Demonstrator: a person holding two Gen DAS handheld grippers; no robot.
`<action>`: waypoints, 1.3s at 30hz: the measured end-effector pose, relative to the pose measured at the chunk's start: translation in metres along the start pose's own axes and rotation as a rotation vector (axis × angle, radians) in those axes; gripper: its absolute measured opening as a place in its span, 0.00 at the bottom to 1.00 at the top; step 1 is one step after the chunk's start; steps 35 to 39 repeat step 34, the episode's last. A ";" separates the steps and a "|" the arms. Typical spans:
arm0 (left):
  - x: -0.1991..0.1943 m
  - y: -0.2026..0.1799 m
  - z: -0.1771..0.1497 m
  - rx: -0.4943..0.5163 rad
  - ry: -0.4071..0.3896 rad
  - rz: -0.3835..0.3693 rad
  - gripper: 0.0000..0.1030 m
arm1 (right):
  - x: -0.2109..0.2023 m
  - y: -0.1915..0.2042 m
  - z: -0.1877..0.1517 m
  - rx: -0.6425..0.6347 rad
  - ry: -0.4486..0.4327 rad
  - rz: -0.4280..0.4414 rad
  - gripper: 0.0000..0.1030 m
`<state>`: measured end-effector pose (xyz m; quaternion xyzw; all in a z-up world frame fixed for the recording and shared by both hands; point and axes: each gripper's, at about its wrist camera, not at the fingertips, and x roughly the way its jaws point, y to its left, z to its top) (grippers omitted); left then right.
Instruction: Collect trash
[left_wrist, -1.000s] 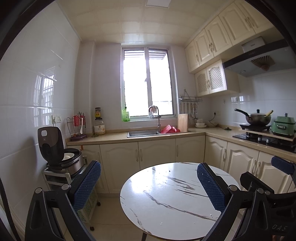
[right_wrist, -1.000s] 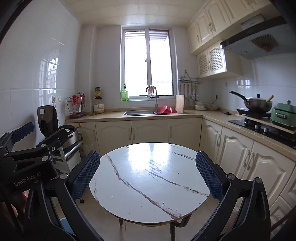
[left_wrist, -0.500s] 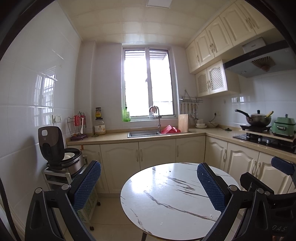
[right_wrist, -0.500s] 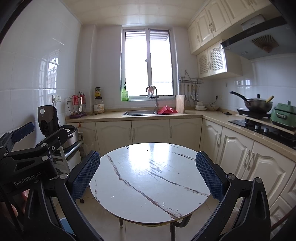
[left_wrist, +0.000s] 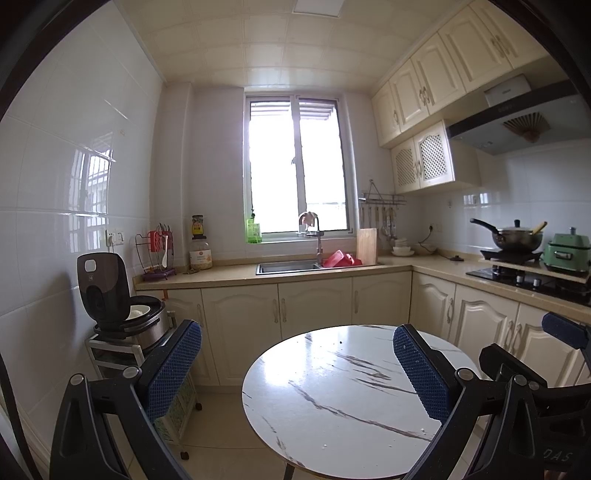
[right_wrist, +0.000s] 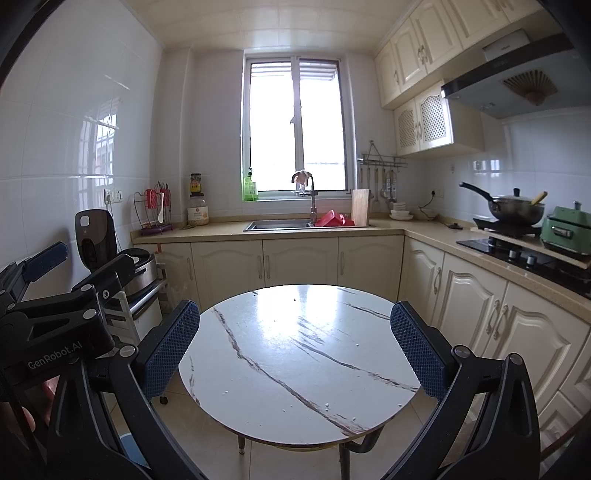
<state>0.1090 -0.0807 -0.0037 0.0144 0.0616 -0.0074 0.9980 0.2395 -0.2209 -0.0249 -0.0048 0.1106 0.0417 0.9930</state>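
Observation:
A round white marble-pattern table (left_wrist: 332, 398) stands in front of me; it also shows in the right wrist view (right_wrist: 295, 354). Only tiny white crumbs (right_wrist: 327, 406) and dark specks lie on it; I see no larger piece of trash. My left gripper (left_wrist: 295, 373) is open and empty, held above the table's near left edge. My right gripper (right_wrist: 295, 347) is open and empty, held over the table's near part. The left gripper body (right_wrist: 55, 325) shows at the left of the right wrist view.
A rice cooker (left_wrist: 122, 310) sits on a small cart left of the table. Cream cabinets and a counter with a sink (left_wrist: 288, 266) run along the back. A stove with a pot (left_wrist: 517, 238) is on the right. A blue object (right_wrist: 129, 448) lies on the floor.

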 end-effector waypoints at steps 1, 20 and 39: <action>0.000 0.000 0.000 0.000 0.000 0.001 0.99 | 0.000 0.000 0.001 -0.001 0.000 0.001 1.00; -0.002 0.001 0.002 0.001 -0.008 -0.002 0.99 | 0.002 -0.007 0.005 -0.002 -0.006 0.002 1.00; -0.001 -0.005 0.006 0.015 -0.015 -0.024 0.99 | 0.000 -0.020 0.003 0.010 -0.008 -0.014 1.00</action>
